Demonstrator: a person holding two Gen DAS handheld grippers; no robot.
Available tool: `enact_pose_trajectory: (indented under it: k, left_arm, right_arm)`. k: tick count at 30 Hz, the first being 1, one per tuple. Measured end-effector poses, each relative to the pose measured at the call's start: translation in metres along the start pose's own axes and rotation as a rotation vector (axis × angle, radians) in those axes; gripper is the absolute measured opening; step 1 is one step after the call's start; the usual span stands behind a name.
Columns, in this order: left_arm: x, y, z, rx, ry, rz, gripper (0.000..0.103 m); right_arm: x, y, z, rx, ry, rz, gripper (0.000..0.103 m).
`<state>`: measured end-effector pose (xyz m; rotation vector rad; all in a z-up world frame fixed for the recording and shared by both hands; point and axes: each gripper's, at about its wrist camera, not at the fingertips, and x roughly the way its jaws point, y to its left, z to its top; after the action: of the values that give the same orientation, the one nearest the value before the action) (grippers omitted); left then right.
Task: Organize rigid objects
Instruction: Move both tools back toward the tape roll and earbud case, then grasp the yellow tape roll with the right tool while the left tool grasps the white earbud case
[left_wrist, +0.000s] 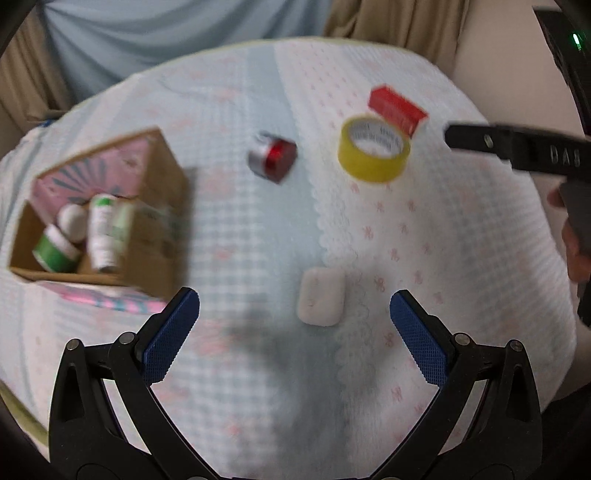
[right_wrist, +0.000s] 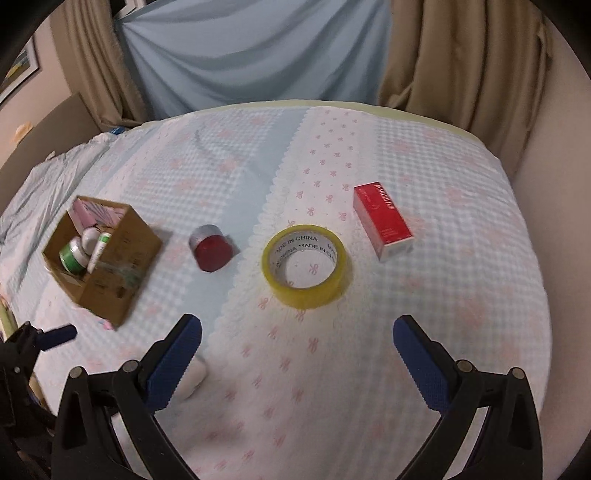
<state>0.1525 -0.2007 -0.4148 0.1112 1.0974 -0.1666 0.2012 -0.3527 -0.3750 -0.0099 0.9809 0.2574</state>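
Observation:
A cardboard box (left_wrist: 155, 206) (right_wrist: 122, 258) on the left of the bed holds a green jar (left_wrist: 55, 251), a white bottle (left_wrist: 101, 232) and other containers. A red-capped silver jar (left_wrist: 275, 157) (right_wrist: 211, 248), a yellow tape roll (left_wrist: 373, 147) (right_wrist: 306, 266) and a red carton (left_wrist: 397, 107) (right_wrist: 382, 221) lie on the quilt. A small white case (left_wrist: 321, 301) lies just ahead of my open left gripper (left_wrist: 295, 317); in the right wrist view it (right_wrist: 192, 380) shows partly behind the left finger. My right gripper (right_wrist: 297, 343) is open and empty, short of the tape roll.
The bed is covered by a light blue and white quilt (right_wrist: 461, 314) with pink bows. Curtains (right_wrist: 461, 55) and a blue drape (right_wrist: 258, 48) hang behind. The right gripper's finger (left_wrist: 517, 147) shows at the right of the left wrist view.

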Motion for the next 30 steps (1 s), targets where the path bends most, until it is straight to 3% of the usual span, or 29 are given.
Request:
enact_pose_trajectory:
  k: [3,7,10,14,19,22,25,30]
  left_arm:
    - [0.035,-0.006,-0.011,-0.009,0.007,-0.022,0.101]
    - [0.076,-0.013,-0.024,0.011,0.041,-0.017,0.089]
    - [0.094,-0.016,-0.031,0.010,0.052,-0.012,0.086]
    - [0.096,-0.019,-0.034,0.008,0.009,-0.015,0.083]
    - [0.095,-0.030,-0.030,0.035,-0.009,-0.030,0.060]
    - [0.095,-0.032,-0.028,0.016,-0.001,-0.034,0.055]
    - [0.094,-0.029,-0.027,-0.005,0.005,-0.050,0.041]
    - [0.094,-0.027,-0.024,0.006,0.017,-0.054,0.041]
  right_arm:
    - [0.035,-0.006,-0.004,-0.035,-0.008,0.015,0.103]
    - [0.080,-0.012,-0.006,-0.061,-0.009,0.034,0.103]
    - [0.104,-0.012,-0.005,-0.076,-0.021,0.046,0.103]
    - [0.130,-0.010,-0.003,-0.098,-0.029,0.056,0.103]
    - [0.148,-0.012,0.003,-0.109,-0.050,0.051,0.103]
    - [0.154,-0.013,0.008,-0.105,-0.056,0.048,0.103]
    - [0.161,-0.012,0.013,-0.110,-0.061,0.046,0.103]
    - [0.162,-0.011,0.013,-0.116,-0.061,0.042,0.098]
